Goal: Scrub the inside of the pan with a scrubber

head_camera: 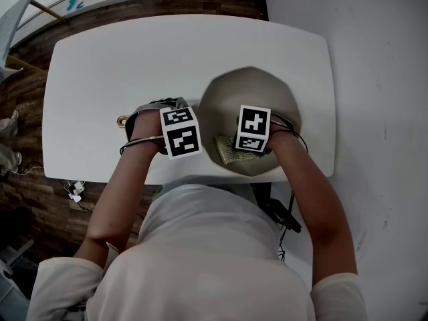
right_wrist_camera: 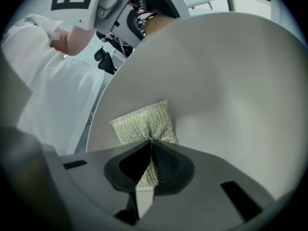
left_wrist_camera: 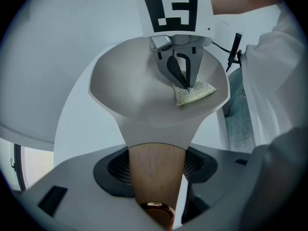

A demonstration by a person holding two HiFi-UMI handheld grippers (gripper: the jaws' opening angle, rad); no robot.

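Note:
A grey-beige pan [head_camera: 251, 95] sits at the table's front right, its wooden handle [left_wrist_camera: 156, 172] pointing left. My left gripper [left_wrist_camera: 156, 163] is shut on that handle, whose copper end ring [head_camera: 124, 120] sticks out behind the jaws. Inside the pan, my right gripper [right_wrist_camera: 150, 149] is shut on a glittery yellow-green scrubber [right_wrist_camera: 144, 123]. The scrubber [left_wrist_camera: 195, 93] lies pressed on the pan's inner wall near the rim closest to me. In the head view the scrubber [head_camera: 229, 150] shows just left of the right gripper's marker cube [head_camera: 254, 129].
The white table [head_camera: 114, 65] stretches to the left and behind the pan. The pan is close to the table's front edge, against the person's body. Dark wooden floor with cables [head_camera: 75, 189] lies to the left, and a white wall [head_camera: 381, 79] to the right.

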